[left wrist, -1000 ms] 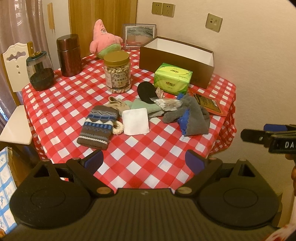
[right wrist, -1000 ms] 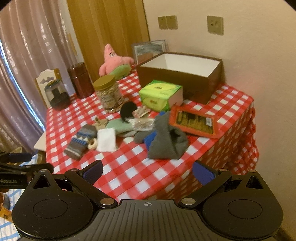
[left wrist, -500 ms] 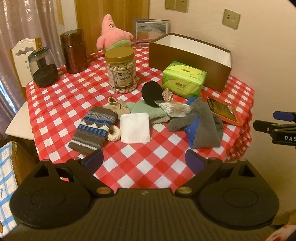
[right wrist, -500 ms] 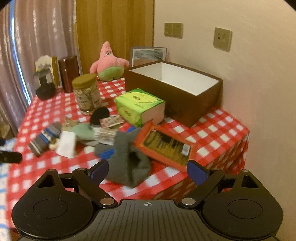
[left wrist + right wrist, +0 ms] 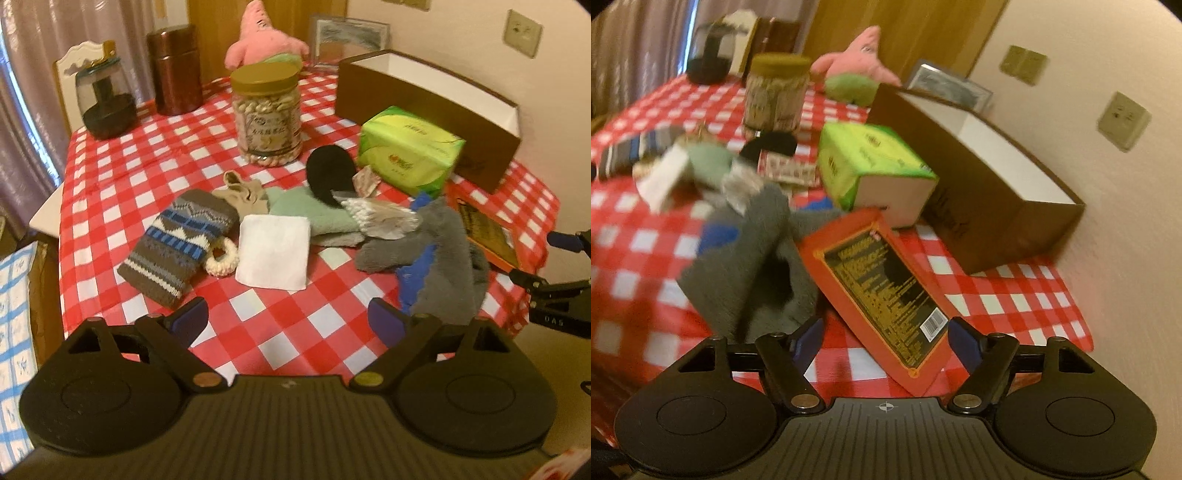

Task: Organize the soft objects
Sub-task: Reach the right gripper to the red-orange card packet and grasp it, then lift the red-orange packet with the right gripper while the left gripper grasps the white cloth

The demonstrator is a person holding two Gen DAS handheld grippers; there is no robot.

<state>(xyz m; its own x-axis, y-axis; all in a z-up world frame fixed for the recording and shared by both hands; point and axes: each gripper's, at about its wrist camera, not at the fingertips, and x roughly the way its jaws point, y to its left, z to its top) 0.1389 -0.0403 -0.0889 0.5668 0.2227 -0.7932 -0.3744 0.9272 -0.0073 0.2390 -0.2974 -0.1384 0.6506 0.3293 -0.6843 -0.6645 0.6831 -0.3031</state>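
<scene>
Socks and cloths lie heaped on the checked bench, grey sock just beyond the right gripper, its closing fingers spread and empty; left gripper spread, empty.

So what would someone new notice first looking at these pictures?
Probably the red-checked tablecloth and the heap of soft things in its middle: a patterned sock, white cloth and grey fleece. Behind them a pink plush star sits by the wall, left of an open brown box.

Red-checked tablecloth (grey, perhaps fuzzy, sock)
</scene>
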